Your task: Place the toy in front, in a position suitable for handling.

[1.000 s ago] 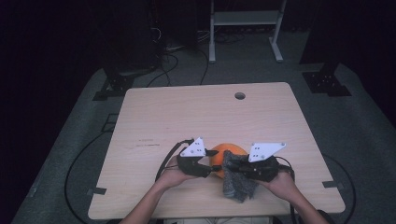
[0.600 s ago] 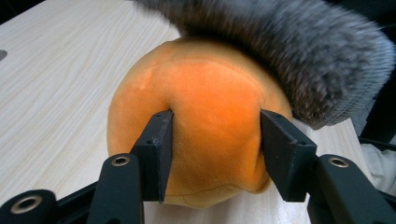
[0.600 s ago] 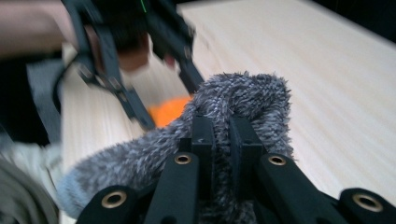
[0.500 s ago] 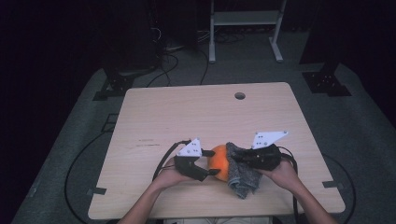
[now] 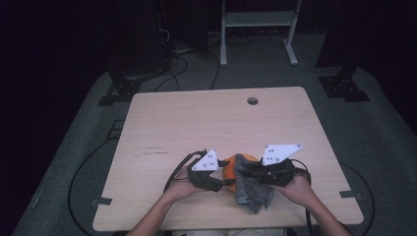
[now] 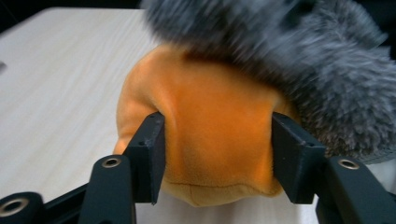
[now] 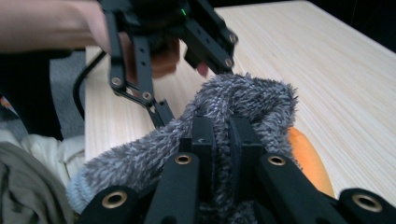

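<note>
In my left gripper view, the left gripper [image 6: 217,154] pinched the orange plush toy [image 6: 215,135] at both sides, its jaws having just been closing on it; the high view hid that contact under the plate. My right gripper view showed the right gripper [image 7: 220,140] clamped tight on the fuzzy grey sock [image 7: 243,105]. From above, toy [image 5: 231,164] and sock [image 5: 251,189] sat near the table's [image 5: 206,123] front edge. Against a second earlier, the sock draped further over the toy. The sock's long axis ran toward me, hanging down.
</note>
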The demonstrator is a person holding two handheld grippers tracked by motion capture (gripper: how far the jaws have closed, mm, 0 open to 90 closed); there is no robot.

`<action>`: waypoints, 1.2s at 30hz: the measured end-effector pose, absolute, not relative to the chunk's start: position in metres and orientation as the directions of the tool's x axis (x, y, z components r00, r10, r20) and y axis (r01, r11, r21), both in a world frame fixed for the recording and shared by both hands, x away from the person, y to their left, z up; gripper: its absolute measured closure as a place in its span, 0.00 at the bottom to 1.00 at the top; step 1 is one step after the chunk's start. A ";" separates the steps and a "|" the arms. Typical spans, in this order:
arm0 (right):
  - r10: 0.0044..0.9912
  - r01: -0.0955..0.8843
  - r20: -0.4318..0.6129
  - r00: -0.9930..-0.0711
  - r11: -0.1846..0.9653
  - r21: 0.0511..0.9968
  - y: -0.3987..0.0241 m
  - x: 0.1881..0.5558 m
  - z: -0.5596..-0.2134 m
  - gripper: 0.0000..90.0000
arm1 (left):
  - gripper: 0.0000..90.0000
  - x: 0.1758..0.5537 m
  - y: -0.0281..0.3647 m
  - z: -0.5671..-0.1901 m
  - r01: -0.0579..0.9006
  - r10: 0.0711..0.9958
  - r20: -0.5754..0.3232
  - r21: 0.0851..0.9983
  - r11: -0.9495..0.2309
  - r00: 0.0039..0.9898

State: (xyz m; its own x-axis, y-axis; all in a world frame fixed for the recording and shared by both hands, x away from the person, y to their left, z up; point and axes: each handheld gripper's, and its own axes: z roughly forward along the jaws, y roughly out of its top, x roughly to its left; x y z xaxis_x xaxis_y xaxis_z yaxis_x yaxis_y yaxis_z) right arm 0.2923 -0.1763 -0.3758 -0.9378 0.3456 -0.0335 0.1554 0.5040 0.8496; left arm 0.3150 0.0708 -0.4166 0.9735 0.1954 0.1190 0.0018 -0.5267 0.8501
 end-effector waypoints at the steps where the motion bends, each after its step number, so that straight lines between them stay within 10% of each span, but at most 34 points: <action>1: 0.347 0.163 -0.027 -0.938 0.507 0.846 -0.177 0.294 -0.378 0.91 | 0.49 0.315 0.071 -0.417 0.003 0.197 0.118 0.852 -0.523 0.973; 36: 0.319 0.160 -0.015 -0.948 0.515 0.842 -0.190 0.281 -0.394 0.91 | 0.45 0.312 0.070 -0.420 -0.028 0.165 0.147 0.823 -0.568 0.975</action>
State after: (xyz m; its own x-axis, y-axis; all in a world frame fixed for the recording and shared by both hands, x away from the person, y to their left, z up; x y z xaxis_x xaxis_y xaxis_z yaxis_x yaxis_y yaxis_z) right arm 0.2809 -0.1897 -0.3945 -0.9477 0.3189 -0.0151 0.1598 0.5148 0.8423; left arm 0.3121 0.0696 -0.4203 0.9752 0.1654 0.1472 -0.0280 -0.5675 0.8229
